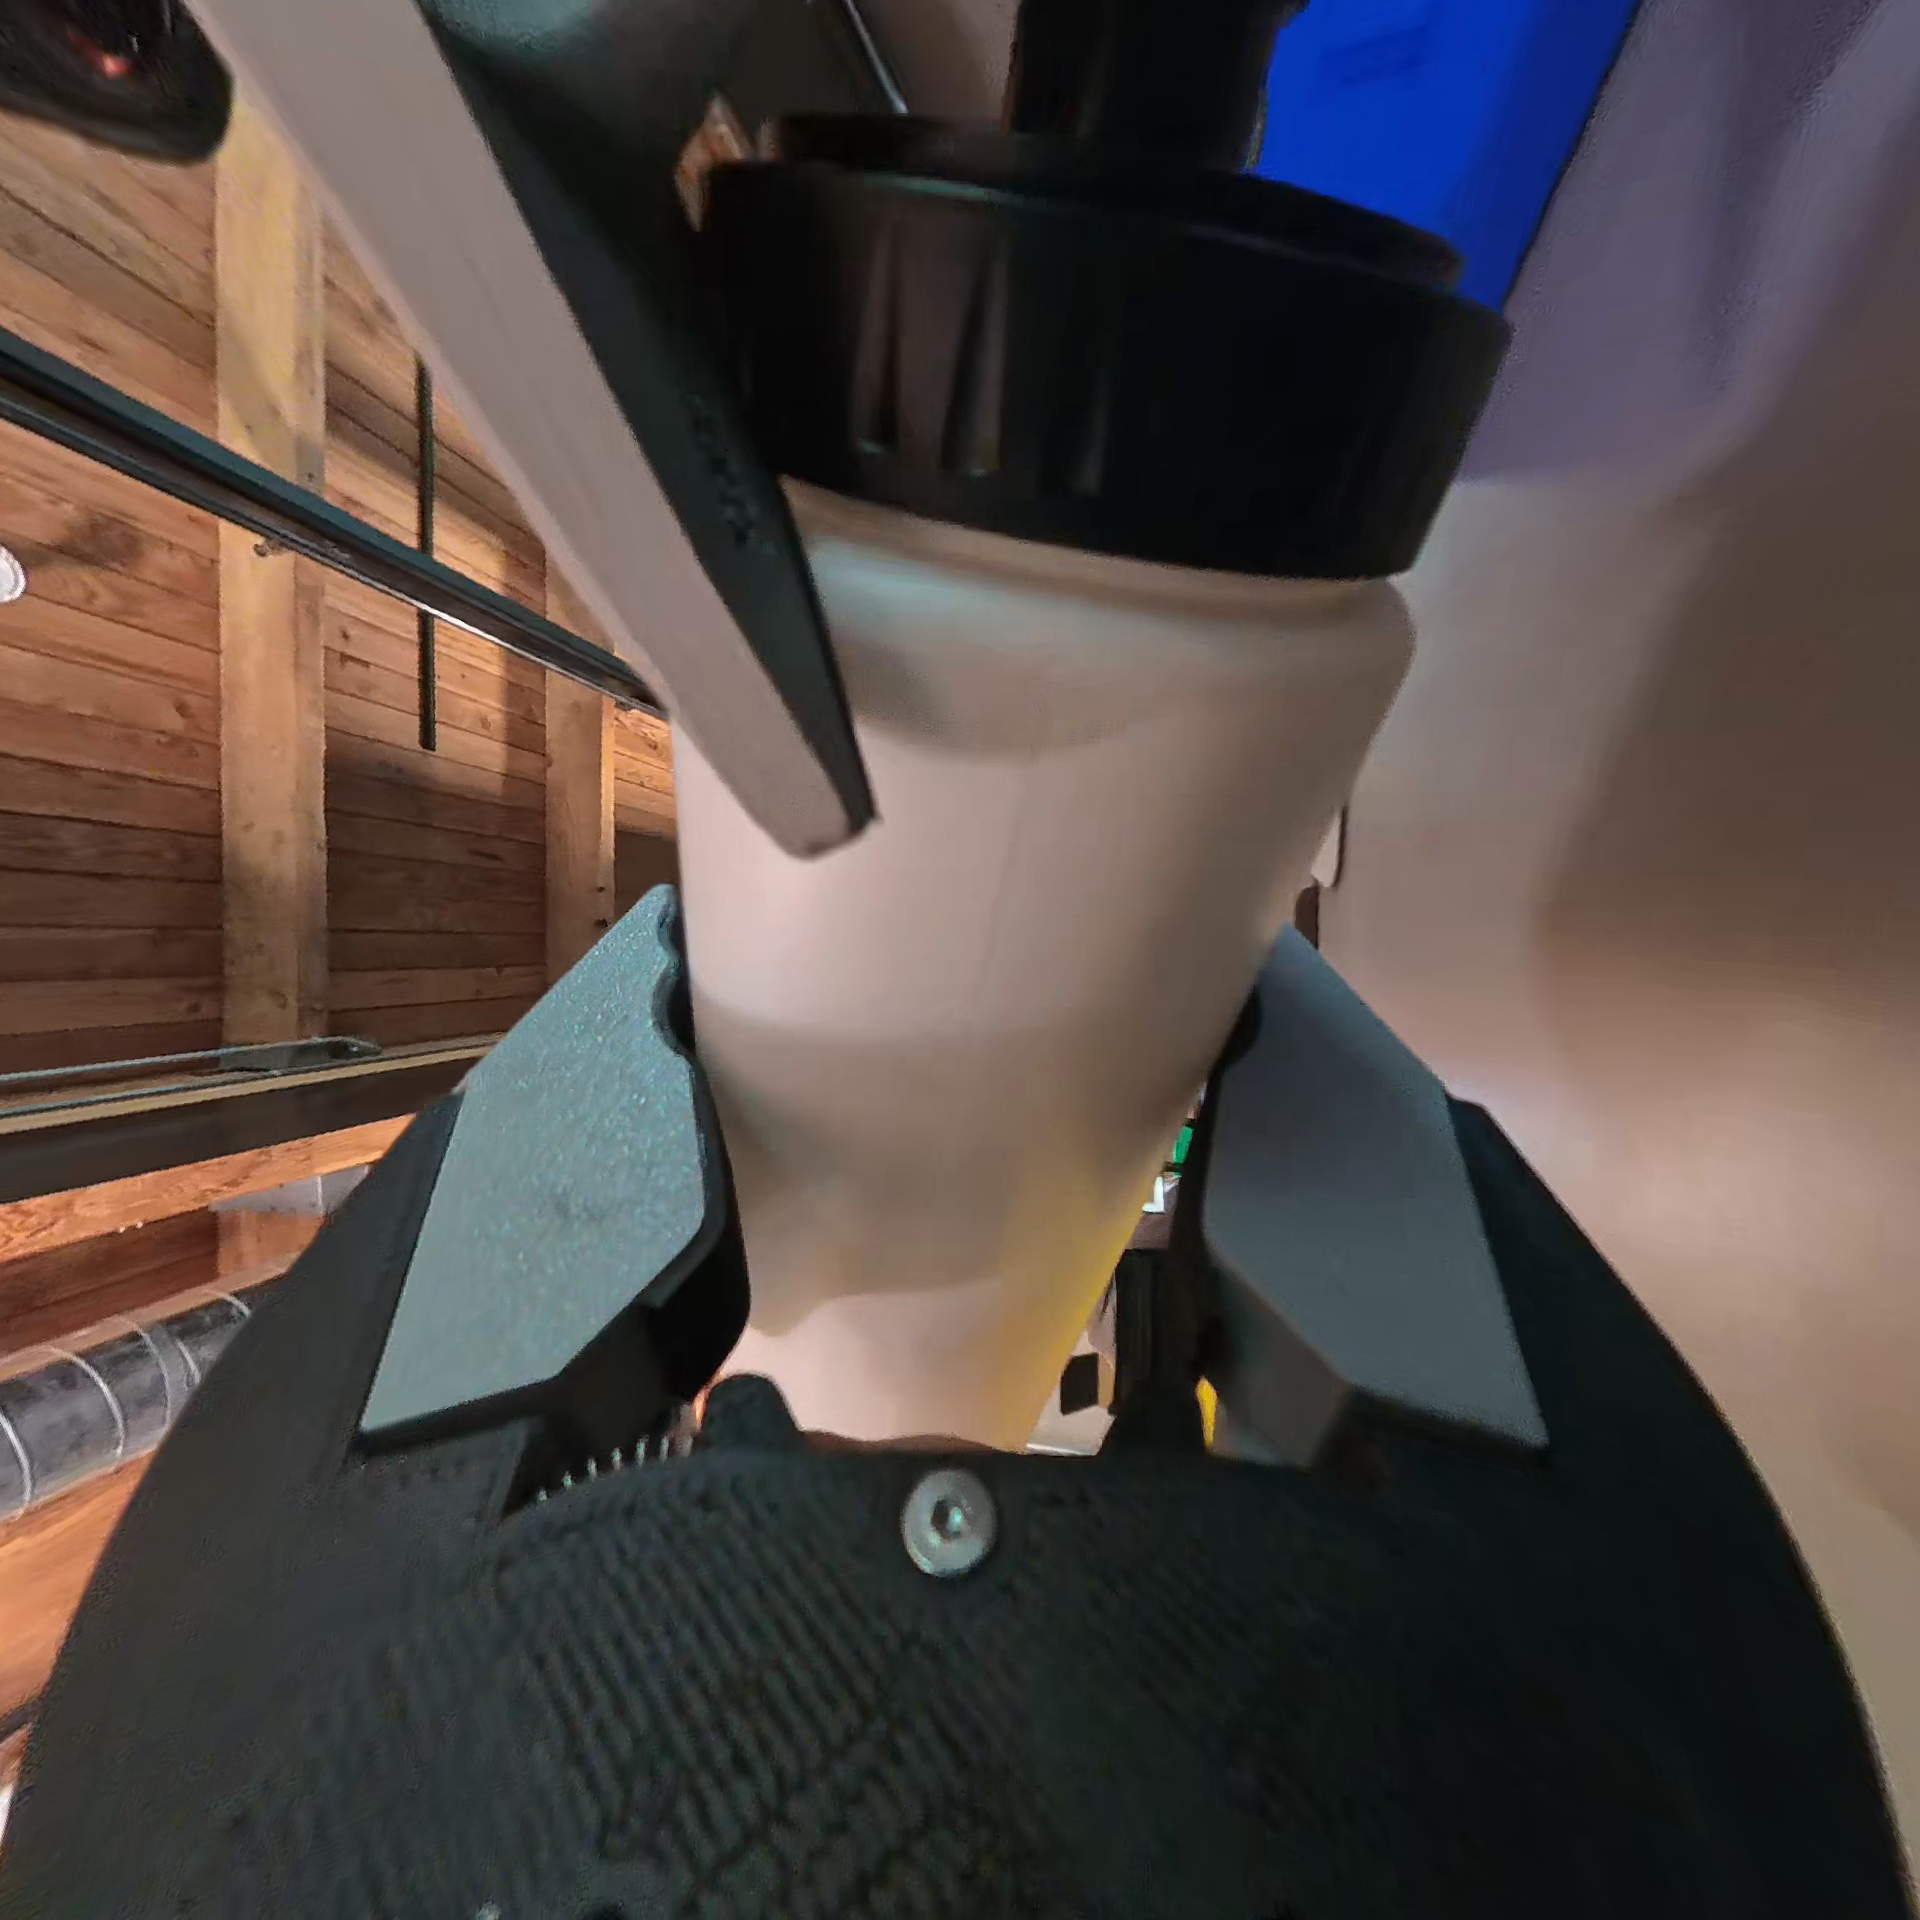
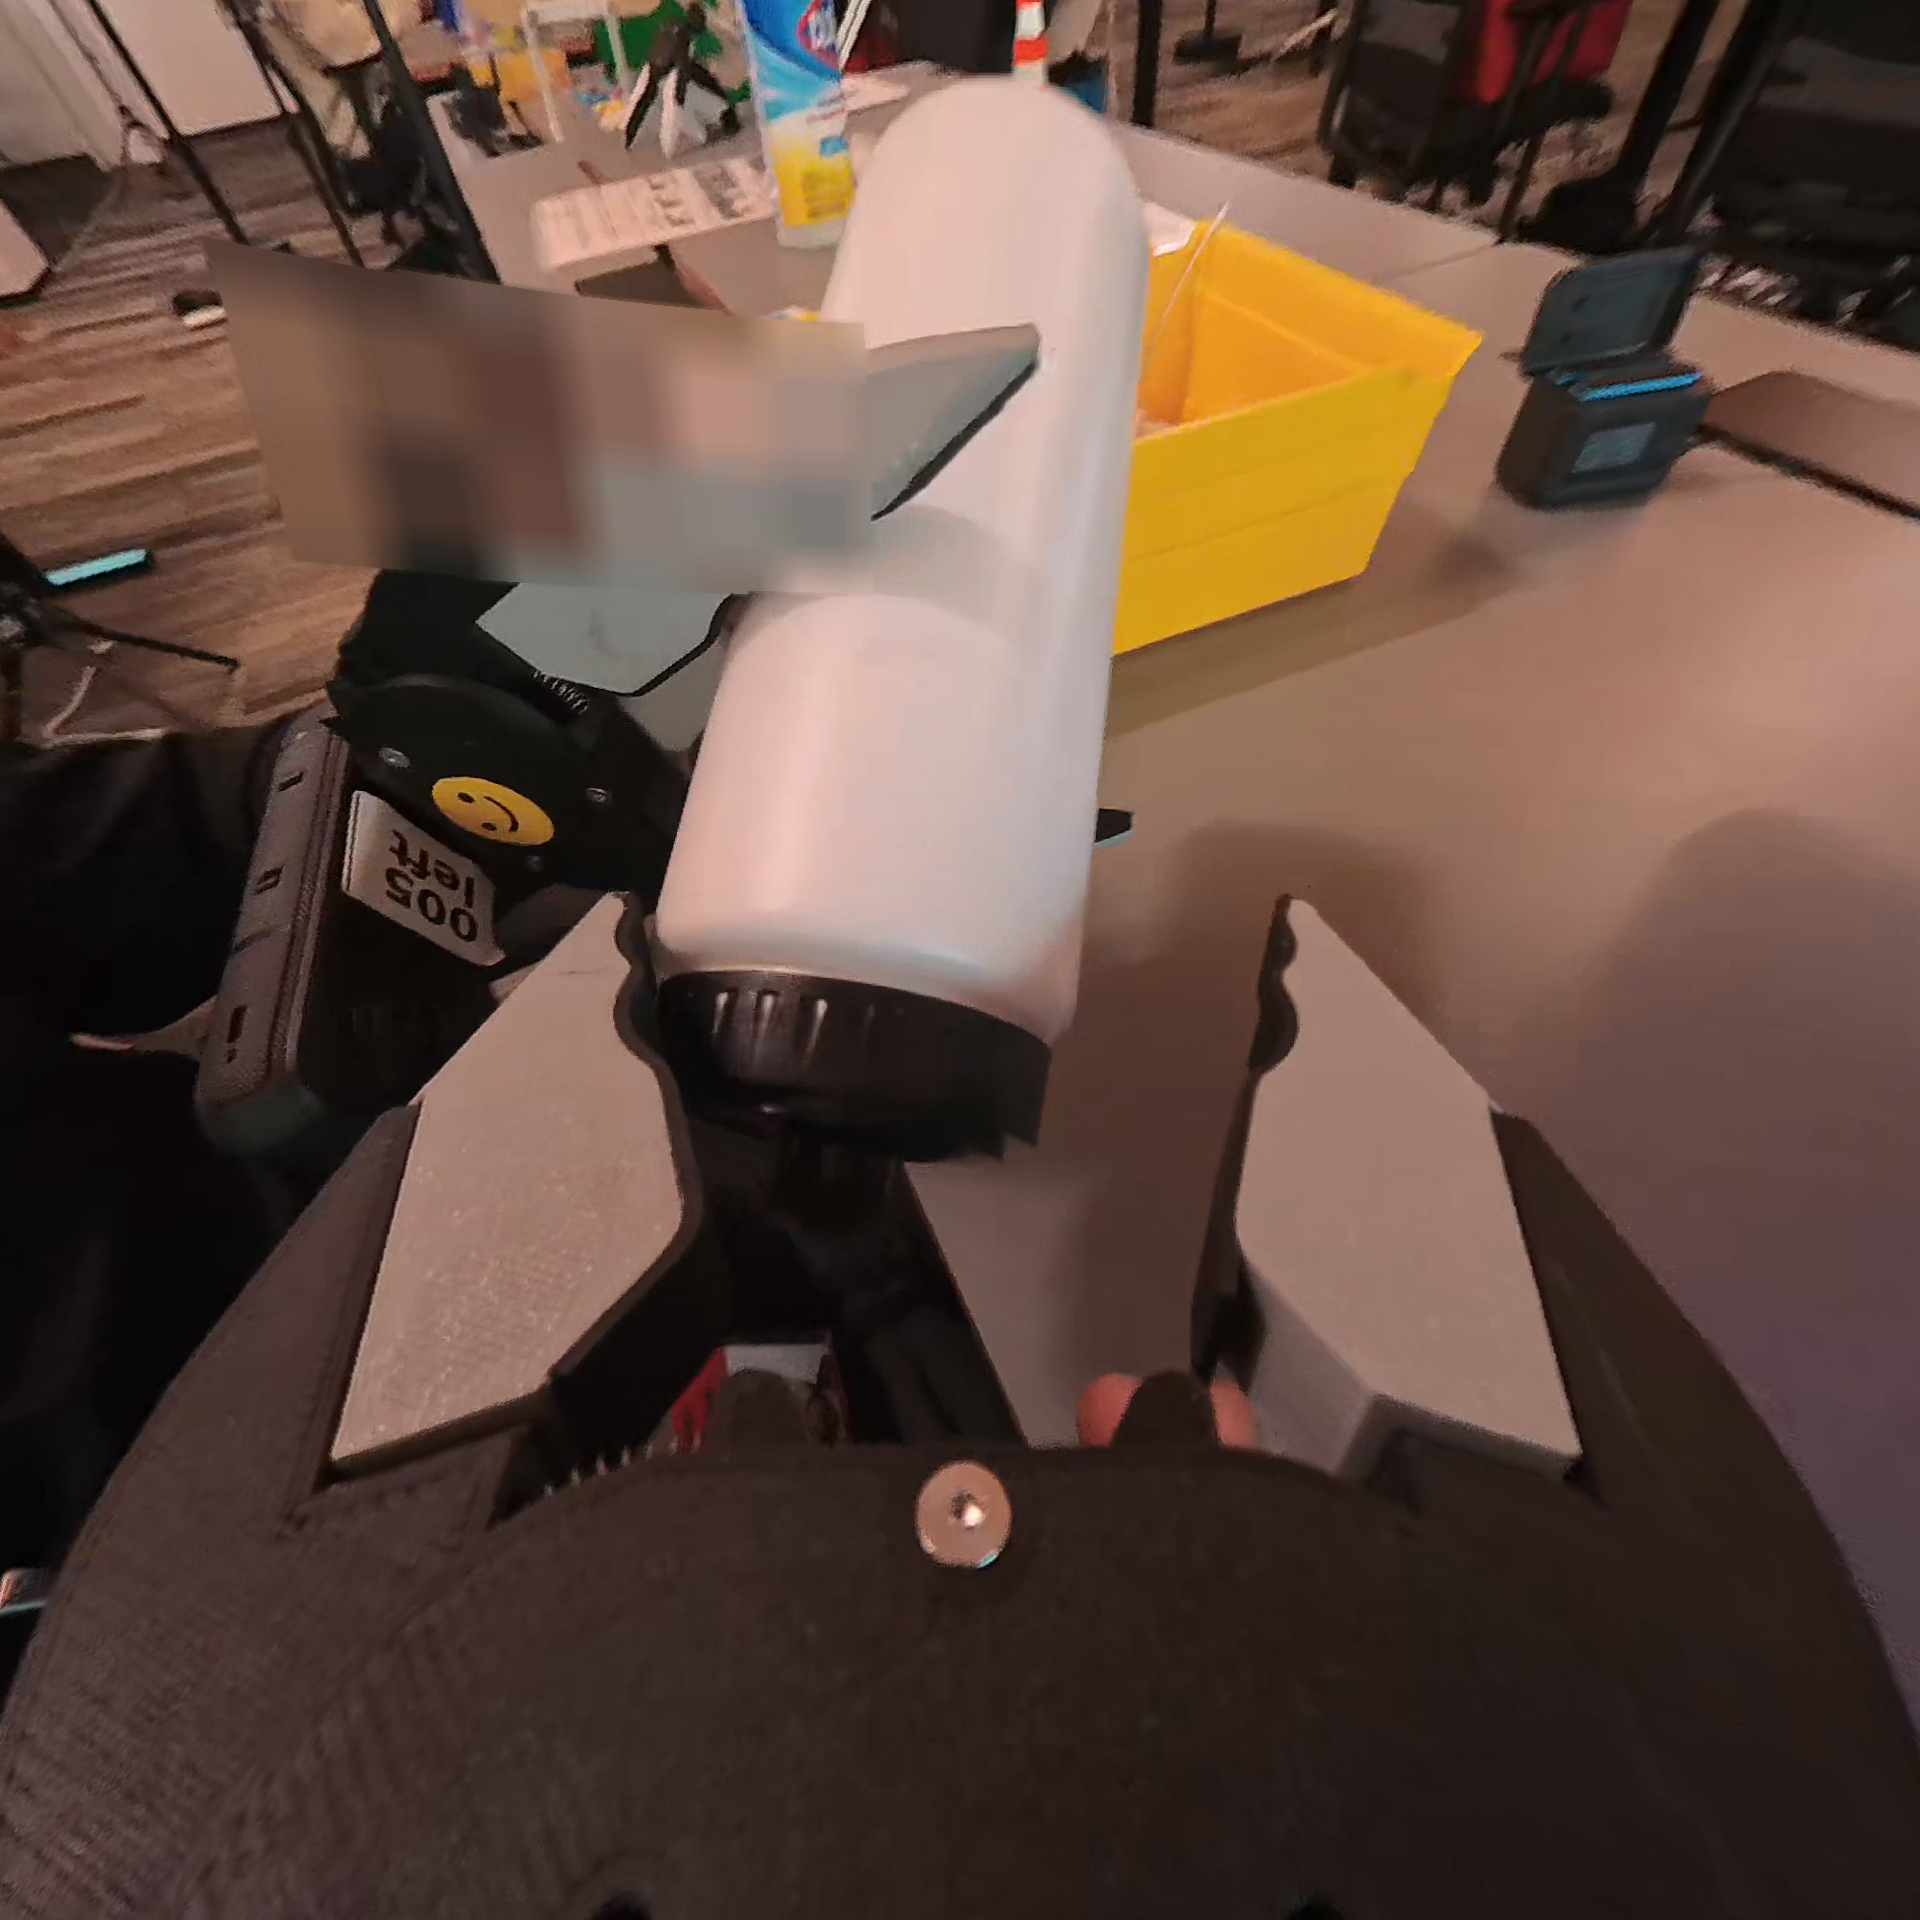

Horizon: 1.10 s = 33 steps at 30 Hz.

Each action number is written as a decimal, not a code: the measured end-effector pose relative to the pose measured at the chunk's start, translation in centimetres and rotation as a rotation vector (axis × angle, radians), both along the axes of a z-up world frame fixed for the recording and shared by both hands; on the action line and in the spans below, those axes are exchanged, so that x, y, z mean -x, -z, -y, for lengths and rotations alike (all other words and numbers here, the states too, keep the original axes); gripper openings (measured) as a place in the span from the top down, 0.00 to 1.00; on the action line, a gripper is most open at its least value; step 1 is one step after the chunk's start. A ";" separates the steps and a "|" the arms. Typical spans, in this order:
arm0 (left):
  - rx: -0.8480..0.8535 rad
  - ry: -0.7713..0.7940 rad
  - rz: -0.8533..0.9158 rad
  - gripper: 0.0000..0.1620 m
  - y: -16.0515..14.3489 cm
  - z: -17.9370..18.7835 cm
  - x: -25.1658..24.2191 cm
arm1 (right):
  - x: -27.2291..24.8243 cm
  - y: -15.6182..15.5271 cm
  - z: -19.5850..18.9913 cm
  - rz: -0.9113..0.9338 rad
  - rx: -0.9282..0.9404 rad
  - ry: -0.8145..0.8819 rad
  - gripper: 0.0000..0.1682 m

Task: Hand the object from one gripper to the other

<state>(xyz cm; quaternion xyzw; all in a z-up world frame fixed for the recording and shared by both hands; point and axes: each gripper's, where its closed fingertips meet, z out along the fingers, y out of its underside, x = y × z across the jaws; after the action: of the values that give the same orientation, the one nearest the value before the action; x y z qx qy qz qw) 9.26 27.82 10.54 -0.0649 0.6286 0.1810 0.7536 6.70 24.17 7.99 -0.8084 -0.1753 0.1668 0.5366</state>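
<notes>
A white bottle [image 1: 1039,831] with a black ribbed cap [image 1: 1091,364] is held up in the air. In the left wrist view my left gripper [image 1: 977,935] is shut on the bottle's body, one pad on each side. One finger of the right gripper [image 1: 644,582] reaches in from the upper left, beside the bottle's shoulder. In the right wrist view the bottle [image 2: 935,623] points its cap [image 2: 852,1060] toward the camera. My right gripper [image 2: 954,914] is open, with the cap between its fingers, close against the left one. The left gripper [image 2: 997,582] clamps the bottle at mid-body.
A grey table [image 2: 1455,779] lies below. On it stand a yellow bin [image 2: 1299,447], an open black case [image 2: 1600,405] and a wipes canister [image 2: 800,135]. The left wrist view looks up at wooden boards [image 1: 135,727] and a black rail [image 1: 312,509]. One gripper's finger ends stand about 5 cm off the other's.
</notes>
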 end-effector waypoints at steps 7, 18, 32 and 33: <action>-0.001 -0.024 -0.111 0.38 2.5 -0.6 -0.7 | 1.3 3.1 0.0 -0.024 0.129 -0.091 0.49; 0.013 -0.058 -0.153 0.38 4.4 -0.1 -1.7 | 1.1 6.4 -0.8 0.022 0.241 -0.071 0.41; 0.113 -0.012 -0.087 0.36 3.9 -0.3 -1.9 | 0.5 5.7 -0.6 -0.009 0.253 -0.114 0.41; 0.116 -0.016 -0.080 0.37 3.8 -0.6 -1.9 | 0.4 5.6 -0.6 -0.029 0.253 -0.118 0.41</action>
<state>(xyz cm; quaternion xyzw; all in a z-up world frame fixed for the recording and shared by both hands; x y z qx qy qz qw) 11.11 28.40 6.76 -0.1063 0.6669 0.1527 0.7215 6.33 24.74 2.34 -0.8554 -0.1925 0.2305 0.4220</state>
